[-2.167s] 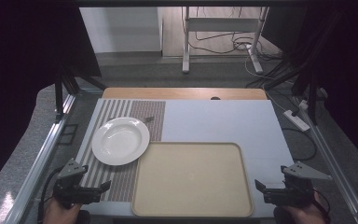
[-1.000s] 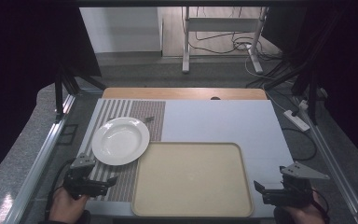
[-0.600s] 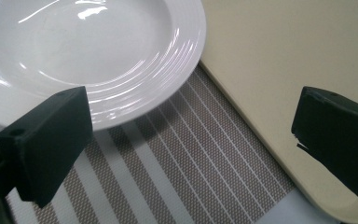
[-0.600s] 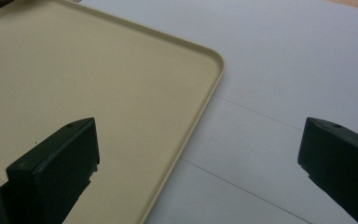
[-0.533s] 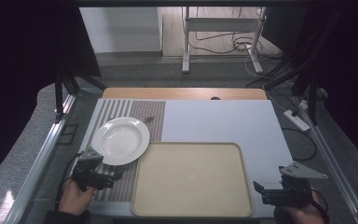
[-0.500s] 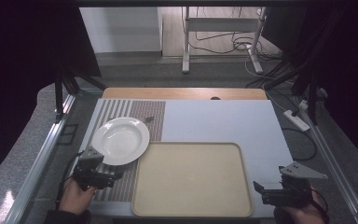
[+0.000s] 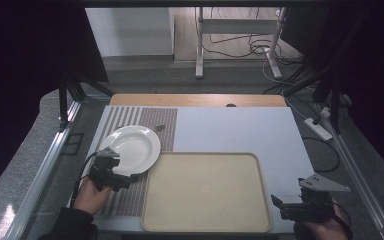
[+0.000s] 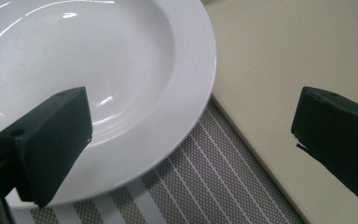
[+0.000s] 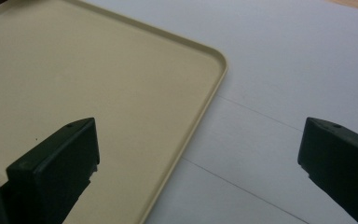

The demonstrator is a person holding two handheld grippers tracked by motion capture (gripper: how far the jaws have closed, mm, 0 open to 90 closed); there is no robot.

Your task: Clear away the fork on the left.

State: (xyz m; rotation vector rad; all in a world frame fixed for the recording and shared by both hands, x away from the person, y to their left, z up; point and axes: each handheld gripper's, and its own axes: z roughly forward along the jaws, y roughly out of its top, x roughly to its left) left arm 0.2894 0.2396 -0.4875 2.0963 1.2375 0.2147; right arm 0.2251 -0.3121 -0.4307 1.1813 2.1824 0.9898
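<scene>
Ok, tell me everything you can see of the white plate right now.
The white plate is round, glossy and ceramic-looking, with a shallow well and a broad, faintly ridged rim. It is empty and lies flat on the striped placemat, its right edge beside the beige tray; whether they touch is unclear. The left tongs are open at its near rim, one jaw over the plate, not yet gripping it.

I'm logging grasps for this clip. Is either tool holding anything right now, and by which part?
Nothing is held. The left tool is open, its jaws straddling the white plate's near rim without closing on it. The right tool is open above the tray's edge.
</scene>
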